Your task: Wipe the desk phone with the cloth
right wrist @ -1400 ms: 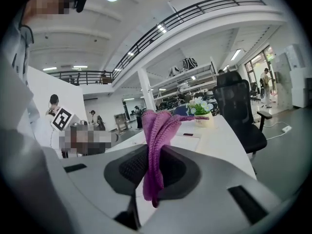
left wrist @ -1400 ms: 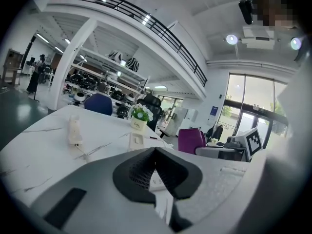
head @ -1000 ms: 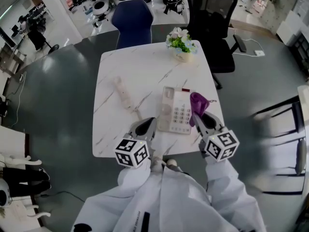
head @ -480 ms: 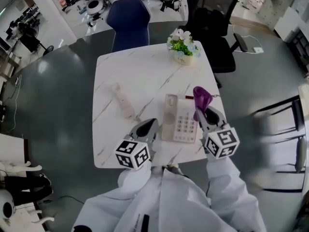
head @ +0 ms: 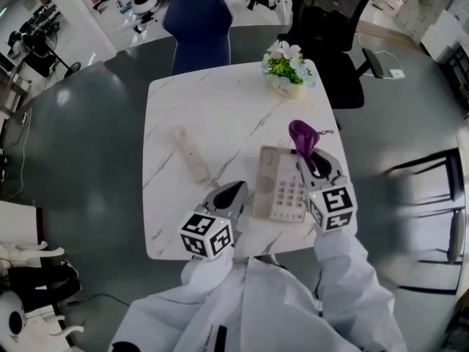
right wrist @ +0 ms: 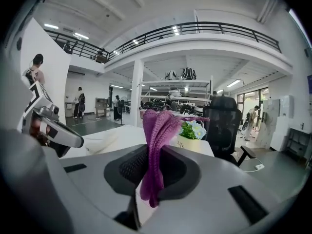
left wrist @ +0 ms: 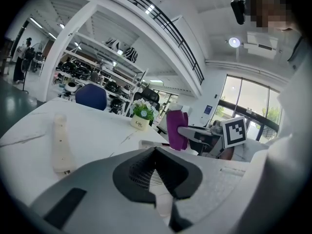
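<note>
Nearest: white sleeves [head: 249, 299] of the person, one behind each tool. Left gripper [head: 236, 191], with its marker cube [head: 207, 235] at the rear, is held over the near part of the white marble table [head: 220, 101], just left of the desk phone [head: 282, 185]; in the left gripper view its jaws are pressed together with nothing between them [left wrist: 156, 152]. Right gripper [head: 308, 158], with its marker cube [head: 331, 207], is over the phone's right side; its jaws pinch a purple knitted cloth [head: 303, 136], which in the right gripper view rises in folds above the jaw tips and hangs a little below them [right wrist: 157, 145]. In the head view the cloth shows at the phone's far right corner; whether it touches the phone cannot be told. The desk phone is cream, keypad up, lying flat at the near right of the table, its cradle side without a receiver. A cream handset [head: 190, 155] lies flat on the table, well to the left of the phone and apart from it. At the far right corner of the table stands a small pot of flowers [head: 288, 64]. Beyond the table are a blue chair [head: 198, 24] at far left and a black office chair [head: 326, 28] at far right, both on grey floor [head: 80, 145].
</note>
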